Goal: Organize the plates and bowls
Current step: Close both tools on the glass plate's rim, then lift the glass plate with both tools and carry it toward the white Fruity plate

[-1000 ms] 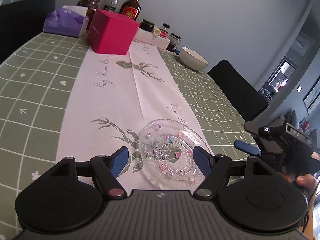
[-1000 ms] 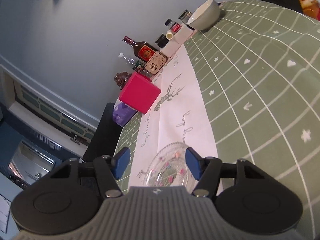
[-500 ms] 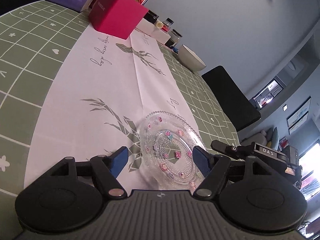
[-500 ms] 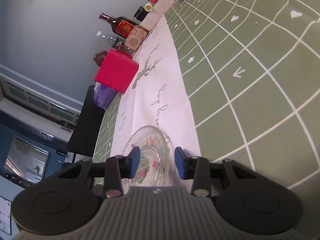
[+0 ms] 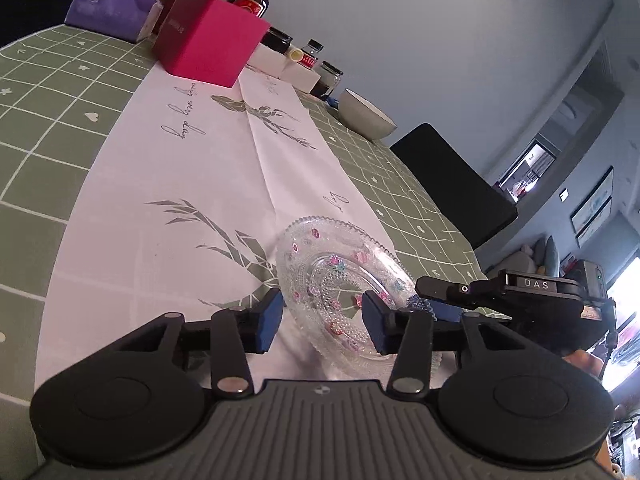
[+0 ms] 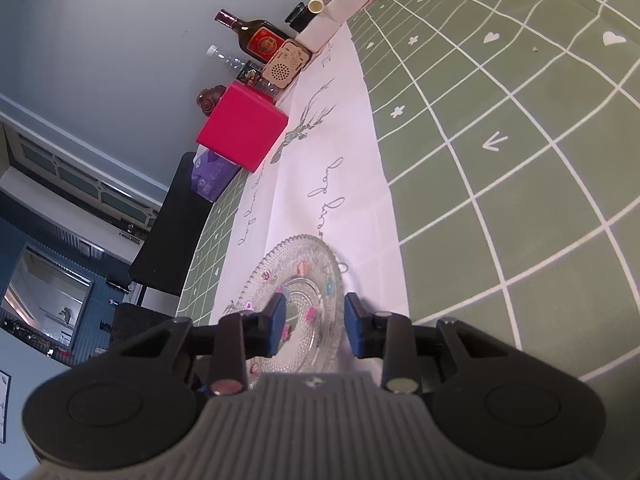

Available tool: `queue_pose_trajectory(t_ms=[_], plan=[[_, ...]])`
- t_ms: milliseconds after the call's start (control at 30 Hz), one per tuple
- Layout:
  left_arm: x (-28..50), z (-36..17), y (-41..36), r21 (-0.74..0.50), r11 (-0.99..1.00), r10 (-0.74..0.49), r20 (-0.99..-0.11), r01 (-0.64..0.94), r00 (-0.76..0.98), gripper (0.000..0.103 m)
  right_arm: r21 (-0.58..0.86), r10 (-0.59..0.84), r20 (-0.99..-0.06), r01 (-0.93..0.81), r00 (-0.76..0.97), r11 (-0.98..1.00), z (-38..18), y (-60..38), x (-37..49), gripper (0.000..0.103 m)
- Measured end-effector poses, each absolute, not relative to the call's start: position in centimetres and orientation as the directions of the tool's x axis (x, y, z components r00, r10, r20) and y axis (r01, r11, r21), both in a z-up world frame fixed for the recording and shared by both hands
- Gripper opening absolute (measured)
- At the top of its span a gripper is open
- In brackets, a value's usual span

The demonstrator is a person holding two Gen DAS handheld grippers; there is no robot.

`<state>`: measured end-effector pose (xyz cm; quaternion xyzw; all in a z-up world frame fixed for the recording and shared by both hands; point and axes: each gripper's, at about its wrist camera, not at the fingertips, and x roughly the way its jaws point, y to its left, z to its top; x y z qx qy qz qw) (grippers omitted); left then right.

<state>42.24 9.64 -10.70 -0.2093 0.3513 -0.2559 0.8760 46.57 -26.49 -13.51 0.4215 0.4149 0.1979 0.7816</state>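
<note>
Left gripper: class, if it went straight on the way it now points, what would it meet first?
Most likely the glass plate, whose near rim already sits between the closing fingers of the left gripper; depth is hard to judge.

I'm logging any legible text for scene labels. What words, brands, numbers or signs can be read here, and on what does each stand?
"DAS": on the top of the right tongs, seen from the left wrist.
"day": grey script on the white table runner; the rest of the script is not clear enough to read.
Pink box: small side print, too blurred to read.
Liquor bottle: red label, too small to read.
</note>
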Motion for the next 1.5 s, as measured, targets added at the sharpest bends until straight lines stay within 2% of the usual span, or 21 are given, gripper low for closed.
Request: queue_pose_trajectory(t_ms=[67, 133, 200, 233, 300, 433, 633, 833, 933, 967, 1033, 1067, 1100, 1233, 1267, 1367, 1500], plan=[[42.1, -10.6, 9.3, -0.53, 0.793, -0.583, -0.515, 0.301, 0.628, 0.055, 0.827, 0.657, -0.486, 0.06, 0.576, 0.559, -13.8, -26.7, 46.6, 0.019], [41.9, -10.5, 9.0, -0.505, 0.807, -0.567, -0.521, 0.305, 0.638, 0.055, 0.832, 0.653, -0.49, 0.085, 0.577, 0.549, -14.1, -26.9, 46.5, 0.008], [41.6, -10.4, 8.4, -0.472, 0.825, -0.546, -0.527, 0.31, 0.652, 0.051, 0.845, 0.653, -0.489, 0.126, 0.578, 0.52, -14.6, -27.3, 46.5, 0.0], [41.4, -10.4, 8.1, -0.442, 0.839, -0.53, -0.533, 0.317, 0.66, 0.05, 0.842, 0.652, -0.492, 0.127, 0.577, 0.524, -14.6, -27.3, 46.5, 0.0], [41.1, -10.4, 7.8, -0.406, 0.86, -0.499, -0.538, 0.309, 0.679, 0.033, 0.842, 0.642, -0.497, 0.145, 0.584, 0.519, -14.5, -27.3, 46.3, 0.0], [41.0, -10.7, 8.2, -0.433, 0.868, -0.465, -0.533, 0.245, 0.707, 0.018, 0.839, 0.63, -0.501, 0.157, 0.594, 0.52, -14.4, -27.2, 46.0, 0.002], [41.1, -11.2, 9.7, -0.544, 0.812, -0.52, -0.507, 0.212, 0.688, 0.013, 0.834, 0.615, -0.498, 0.145, 0.612, 0.532, -14.2, -27.1, 45.6, 0.002], [41.1, -11.1, 10.1, -0.572, 0.791, -0.54, -0.486, 0.216, 0.687, 0.012, 0.843, 0.622, -0.492, 0.156, 0.609, 0.514, -14.4, -27.3, 45.5, 0.002], [41.3, -11.3, 9.9, -0.565, 0.793, -0.55, -0.505, 0.227, 0.665, 0.015, 0.845, 0.625, -0.492, 0.16, 0.606, 0.51, -14.4, -27.5, 45.4, 0.003], [41.3, -11.3, 9.8, -0.565, 0.791, -0.556, -0.502, 0.235, 0.662, 0.02, 0.844, 0.626, -0.494, 0.161, 0.603, 0.511, -14.4, -27.5, 45.5, 0.003], [41.4, -11.3, 9.8, -0.589, 0.768, -0.583, -0.483, 0.25, 0.654, 0.041, 0.849, 0.635, -0.494, 0.17, 0.594, 0.501, -14.5, -27.7, 45.6, 0.002], [41.4, -11.5, 9.8, -0.607, 0.75, -0.603, -0.463, 0.262, 0.65, 0.057, 0.849, 0.639, -0.494, 0.17, 0.59, 0.499, -14.5, -27.7, 45.6, 0.002], [41.4, -11.5, 9.7, -0.615, 0.739, -0.615, -0.448, 0.275, 0.649, 0.065, 0.849, 0.641, -0.494, 0.167, 0.587, 0.502, -14.5, -27.7, 45.7, 0.003], [41.1, -11.2, 8.7, -0.555, 0.779, -0.58, -0.459, 0.293, 0.674, 0.067, 0.842, 0.633, -0.497, 0.153, 0.593, 0.518, -14.3, -27.5, 45.6, 0.003], [41.0, -11.2, 8.5, -0.543, 0.788, -0.569, -0.466, 0.289, 0.678, 0.062, 0.84, 0.63, -0.498, 0.151, 0.596, 0.521, -14.2, -27.4, 45.6, 0.003], [40.9, -10.9, 8.2, -0.468, 0.854, -0.474, -0.526, 0.225, 0.706, 0.016, 0.835, 0.618, -0.498, 0.145, 0.608, 0.531, -14.2, -27.2, 45.5, 0.003], [41.2, -11.6, 9.6, -0.577, 0.801, -0.504, -0.505, 0.159, 0.701, 0.012, 0.827, 0.602, -0.493, 0.123, 0.628, 0.549, -14.0, -26.7, 45.2, 0.003]])
